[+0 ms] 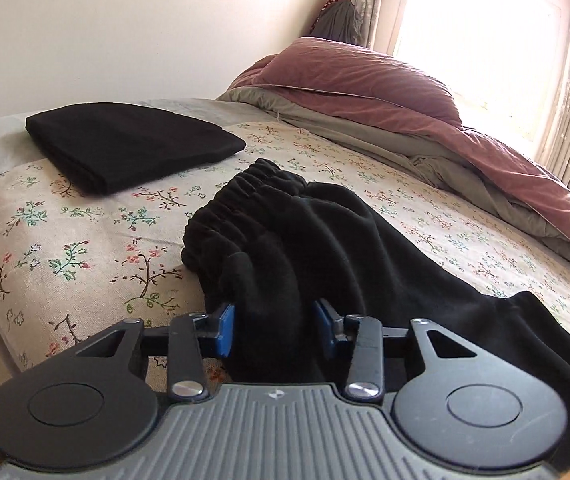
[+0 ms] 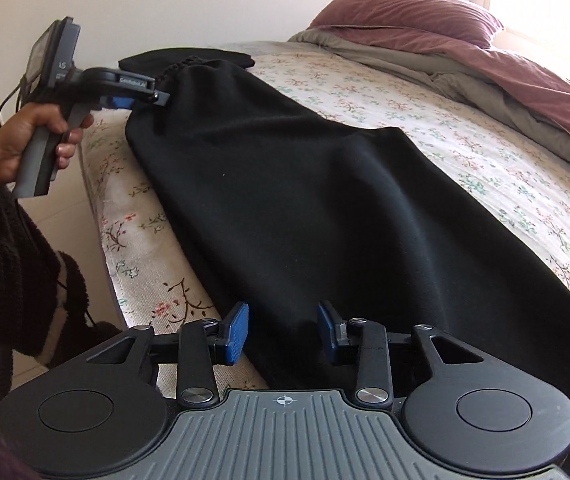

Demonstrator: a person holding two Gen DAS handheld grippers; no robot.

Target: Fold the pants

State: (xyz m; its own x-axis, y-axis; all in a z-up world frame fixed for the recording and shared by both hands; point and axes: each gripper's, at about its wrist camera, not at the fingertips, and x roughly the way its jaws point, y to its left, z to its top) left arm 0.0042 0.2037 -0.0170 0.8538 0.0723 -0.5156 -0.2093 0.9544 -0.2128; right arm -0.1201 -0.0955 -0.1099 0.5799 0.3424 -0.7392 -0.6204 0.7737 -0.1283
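Black pants (image 2: 305, 200) lie lengthwise on the floral bed sheet (image 2: 465, 152), legs stacked. In the left wrist view the elastic waistband (image 1: 245, 200) is bunched, and my left gripper (image 1: 273, 332) has its blue pads open on either side of a thick fold of the waist fabric. The left gripper also shows in the right wrist view (image 2: 153, 96), at the waist end. My right gripper (image 2: 283, 334) is open at the leg end, with the black cloth between its blue pads.
A folded black garment (image 1: 133, 148) lies near the bed's far left corner. A maroon and grey duvet (image 1: 405, 96) is heaped along the far side by the curtained window (image 1: 485, 32). The bed edge (image 2: 125, 248) runs just left of the pants.
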